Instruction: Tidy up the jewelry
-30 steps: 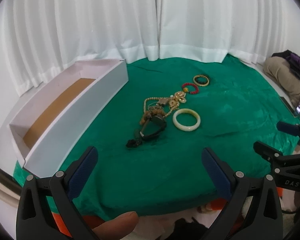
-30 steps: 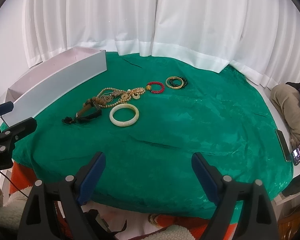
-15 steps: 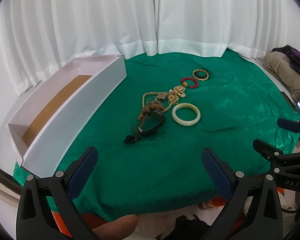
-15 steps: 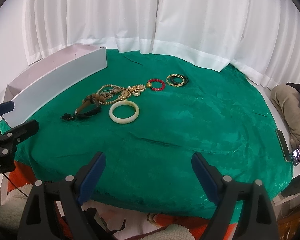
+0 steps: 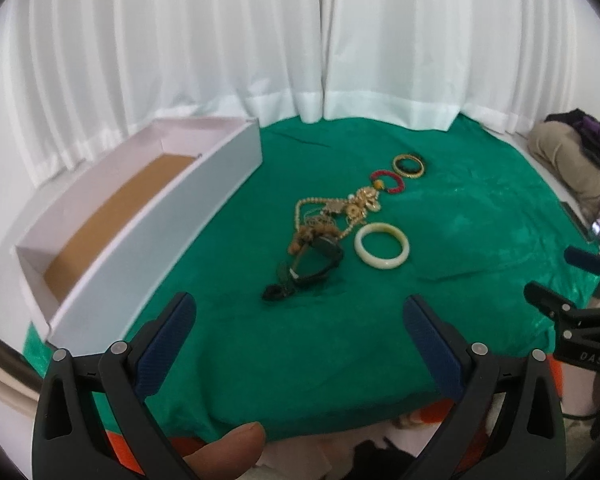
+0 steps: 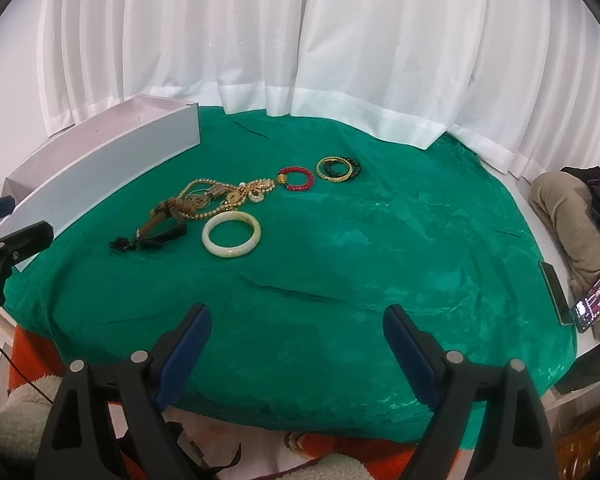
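Jewelry lies in a row on the green cloth (image 5: 460, 248): a cream bangle (image 5: 381, 246) (image 6: 231, 235), a tangle of gold chains (image 5: 336, 212) (image 6: 220, 196), a dark strap piece (image 5: 304, 268) (image 6: 152, 236), a red bead bracelet (image 5: 387, 181) (image 6: 296, 178) and a gold bangle over a black one (image 5: 409, 165) (image 6: 336, 168). A white box with a brown floor (image 5: 112, 224) (image 6: 100, 168) stands at the left. My left gripper (image 5: 300, 320) and right gripper (image 6: 298, 330) are open and empty, above the cloth's near edge, well short of the jewelry.
White curtains (image 6: 300, 40) hang behind the table. A phone (image 6: 592, 302) and bundled clothes (image 6: 572, 216) lie beyond the right edge. Each gripper shows at the side of the other's view: the right gripper in the left wrist view (image 5: 572, 288), the left gripper in the right wrist view (image 6: 8, 224).
Both views have shifted slightly; the jewelry and box sit a little lower and nearer in the frames. Nothing on the cloth has moved. Both grippers stay open.
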`<state>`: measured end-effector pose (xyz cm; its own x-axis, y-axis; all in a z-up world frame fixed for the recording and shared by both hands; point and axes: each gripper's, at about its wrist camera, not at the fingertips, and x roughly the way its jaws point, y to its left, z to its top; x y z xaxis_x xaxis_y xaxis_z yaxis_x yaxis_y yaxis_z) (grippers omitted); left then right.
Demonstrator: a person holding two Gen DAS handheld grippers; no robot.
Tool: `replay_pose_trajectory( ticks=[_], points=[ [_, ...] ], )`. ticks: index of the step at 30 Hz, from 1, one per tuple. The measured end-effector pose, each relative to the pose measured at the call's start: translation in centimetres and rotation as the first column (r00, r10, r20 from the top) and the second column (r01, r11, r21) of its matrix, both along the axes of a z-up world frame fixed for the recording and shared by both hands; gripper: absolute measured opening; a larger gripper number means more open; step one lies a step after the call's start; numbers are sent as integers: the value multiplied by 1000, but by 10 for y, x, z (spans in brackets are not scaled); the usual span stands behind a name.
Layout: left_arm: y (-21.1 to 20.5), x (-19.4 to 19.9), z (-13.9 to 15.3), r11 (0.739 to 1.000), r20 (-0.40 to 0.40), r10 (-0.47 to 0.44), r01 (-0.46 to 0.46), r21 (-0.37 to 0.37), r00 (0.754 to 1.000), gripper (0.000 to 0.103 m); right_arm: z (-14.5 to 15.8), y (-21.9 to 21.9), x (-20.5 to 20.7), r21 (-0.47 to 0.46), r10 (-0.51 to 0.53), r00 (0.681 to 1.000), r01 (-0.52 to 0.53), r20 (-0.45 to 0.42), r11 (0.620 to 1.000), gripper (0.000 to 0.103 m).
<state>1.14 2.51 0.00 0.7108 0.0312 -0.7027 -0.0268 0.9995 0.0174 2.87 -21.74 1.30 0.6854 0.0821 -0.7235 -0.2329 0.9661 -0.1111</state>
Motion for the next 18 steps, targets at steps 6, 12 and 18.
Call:
replay_pose_trajectory(
  ticks=[6, 12, 18],
  points=[
    [2, 2, -3, 997, -36, -42, 44, 56, 998, 103, 6, -4, 3, -19, 37, 999, -36, 11, 999, 89],
    [15, 0, 1, 997, -35, -9, 6, -83, 999, 103, 17, -15, 10, -6, 68, 997, -68, 20, 998, 89],
    [7, -2, 0, 1000, -13, -2, 2, -10, 1000, 103, 21, -19, 8, 69, 97, 995, -98, 20, 993, 90]
  ],
)
